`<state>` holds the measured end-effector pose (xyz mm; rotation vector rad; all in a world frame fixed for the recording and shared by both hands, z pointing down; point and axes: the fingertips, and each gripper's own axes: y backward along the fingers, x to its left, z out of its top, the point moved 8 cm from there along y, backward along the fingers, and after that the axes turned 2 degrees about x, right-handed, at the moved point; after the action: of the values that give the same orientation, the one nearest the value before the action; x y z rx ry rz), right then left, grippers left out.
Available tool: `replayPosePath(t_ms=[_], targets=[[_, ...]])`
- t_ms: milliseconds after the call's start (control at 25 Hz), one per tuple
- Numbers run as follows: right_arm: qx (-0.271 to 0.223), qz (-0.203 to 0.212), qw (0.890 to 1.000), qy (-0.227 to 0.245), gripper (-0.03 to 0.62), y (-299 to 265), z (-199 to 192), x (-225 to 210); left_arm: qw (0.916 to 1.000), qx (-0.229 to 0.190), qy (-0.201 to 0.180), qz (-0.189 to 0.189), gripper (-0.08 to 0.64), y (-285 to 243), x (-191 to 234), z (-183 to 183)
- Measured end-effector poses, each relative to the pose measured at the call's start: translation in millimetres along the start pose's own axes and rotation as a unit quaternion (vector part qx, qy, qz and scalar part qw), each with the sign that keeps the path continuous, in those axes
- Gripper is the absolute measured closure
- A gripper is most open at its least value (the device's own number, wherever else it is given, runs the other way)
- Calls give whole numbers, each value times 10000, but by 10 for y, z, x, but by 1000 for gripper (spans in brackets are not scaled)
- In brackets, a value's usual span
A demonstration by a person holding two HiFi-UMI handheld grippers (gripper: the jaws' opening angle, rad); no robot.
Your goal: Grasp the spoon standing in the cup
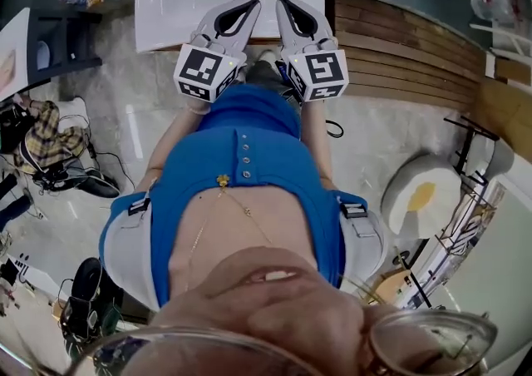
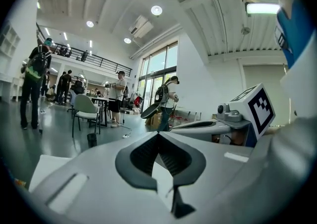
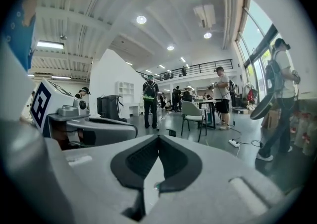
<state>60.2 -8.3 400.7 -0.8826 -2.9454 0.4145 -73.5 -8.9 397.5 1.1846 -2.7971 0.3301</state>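
At 12 o'clock in my head view the white basin (image 1: pixel 179 0) runs off the top edge. Its near rim is partly hidden behind my left gripper (image 1: pixel 252 5) and right gripper (image 1: pixel 283 3).

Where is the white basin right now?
Head view, top centre: the white basin lies just beyond the tips of the left claw and right claw, with the wooden counter on its right.

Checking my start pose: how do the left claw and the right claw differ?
In the head view the left claw slants rightward, the right claw leftward, so their tips converge. The left claw's marker cube carries a different pattern from the right claw's. Both are shut, empty, and held side by side.
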Motion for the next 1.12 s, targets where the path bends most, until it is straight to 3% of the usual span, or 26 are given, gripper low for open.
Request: replayPosePath(t_ms=[520,840,1120], targets=[[117,391,9987,288,594,-217,128,-857,9994,127,-60,309,560,-780,37,170],[-49,927,9957,-75,594,-374,84,-1018,9980,206,-45,597,560,-928,66,87],[30,789,9966,213,594,-501,130,-848,9984,256,22,496,560,-893,244,99]])
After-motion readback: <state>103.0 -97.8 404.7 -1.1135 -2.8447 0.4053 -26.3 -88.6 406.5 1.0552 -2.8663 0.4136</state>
